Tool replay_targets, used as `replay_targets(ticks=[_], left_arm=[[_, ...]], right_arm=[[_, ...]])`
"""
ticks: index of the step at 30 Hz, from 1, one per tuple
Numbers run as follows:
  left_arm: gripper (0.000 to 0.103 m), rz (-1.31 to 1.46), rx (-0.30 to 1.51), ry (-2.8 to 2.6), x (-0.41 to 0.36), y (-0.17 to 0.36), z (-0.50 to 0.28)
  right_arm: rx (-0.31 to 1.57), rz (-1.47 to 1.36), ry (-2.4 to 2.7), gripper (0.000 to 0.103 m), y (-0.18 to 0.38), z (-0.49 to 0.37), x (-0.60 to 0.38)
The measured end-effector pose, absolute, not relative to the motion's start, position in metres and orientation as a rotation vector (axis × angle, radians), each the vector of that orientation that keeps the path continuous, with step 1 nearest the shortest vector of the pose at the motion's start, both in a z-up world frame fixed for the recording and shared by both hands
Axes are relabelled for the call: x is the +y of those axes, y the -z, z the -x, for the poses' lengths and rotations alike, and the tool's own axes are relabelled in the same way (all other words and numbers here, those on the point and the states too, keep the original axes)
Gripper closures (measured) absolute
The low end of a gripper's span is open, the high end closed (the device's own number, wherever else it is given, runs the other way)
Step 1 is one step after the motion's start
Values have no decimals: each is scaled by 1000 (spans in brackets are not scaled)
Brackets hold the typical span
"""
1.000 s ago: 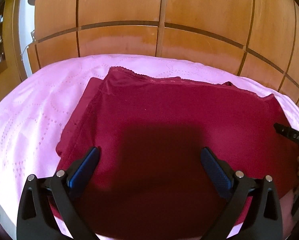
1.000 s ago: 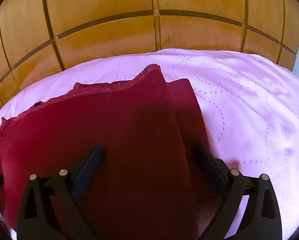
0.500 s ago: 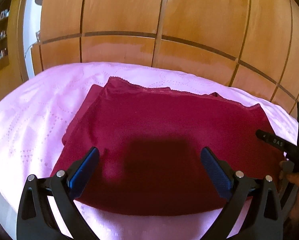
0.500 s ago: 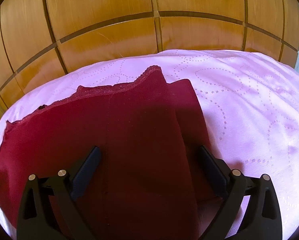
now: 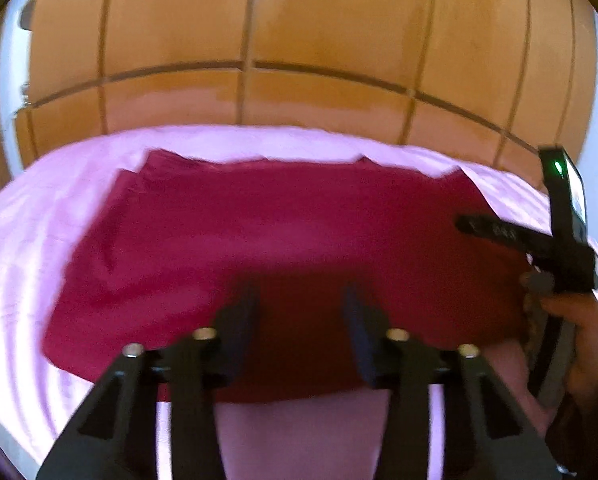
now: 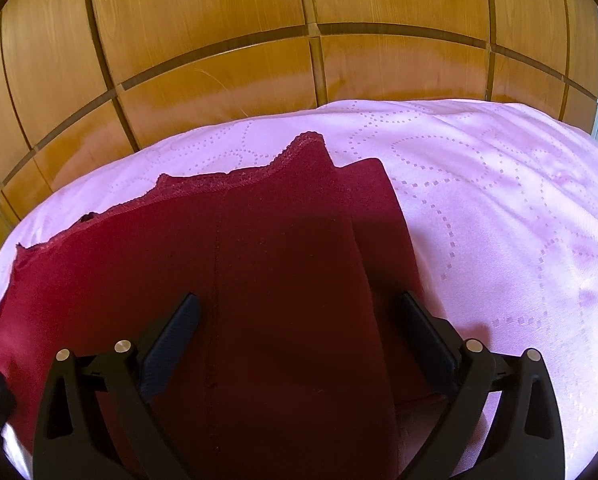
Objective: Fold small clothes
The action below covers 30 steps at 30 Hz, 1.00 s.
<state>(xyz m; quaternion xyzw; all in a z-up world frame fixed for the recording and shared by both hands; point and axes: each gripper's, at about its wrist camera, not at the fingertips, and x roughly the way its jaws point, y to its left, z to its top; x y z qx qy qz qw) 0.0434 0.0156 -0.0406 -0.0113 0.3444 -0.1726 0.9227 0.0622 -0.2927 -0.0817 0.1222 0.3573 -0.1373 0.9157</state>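
As the left gripper (image 5: 299, 300) closes on nothing and the right gripper (image 6: 299, 320) gapes, the maroon lace-trimmed garment (image 6: 259, 260) risks being missed, staying unfolded.

Pink quilted bed (image 6: 499, 208), dark red garment (image 6: 283, 280) flat

dark red garment (image 6: 283, 280), dotted pink bedspread (image 6: 499, 208)

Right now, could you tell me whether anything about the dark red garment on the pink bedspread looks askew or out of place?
Only a small thing: the dark red garment lies flat on the pink bedspread, but its layers do not line up. At its far right corner, an under layer sticks out beyond the lace-trimmed top edge. No damage shows.
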Motion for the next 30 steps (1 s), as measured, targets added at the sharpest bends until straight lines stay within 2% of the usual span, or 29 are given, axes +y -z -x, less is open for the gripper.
replay_targets(ticks=[2,10,13,15,17,21,26,30], left_arm=[[73,7,713,381,8,44,-43],[72,-47,696,413,1,64,-46],[74,-42,674,413,3,62,-42],[91,-7,646,424,8,57,-37],[99,20,622,450,9,53,-35],[99,2,623,503,0,54,-33],[99,18,679,515,-3,66,-40],[99,23,682,519,-2,69,-41]], right_arm=[[733,-255,281,5,81,-62,-293],[738,-313,229,5,75,-57,-301],[637,-375,180,8,57,-27,-309],[619,-377,194,16,48,-5,-317],[629,-422,200,16,45,8,-329],[686,-618,182,18,60,31,-364],[737,-738,95,37,86,39,-373],[731,-701,88,37,89,32,-366]])
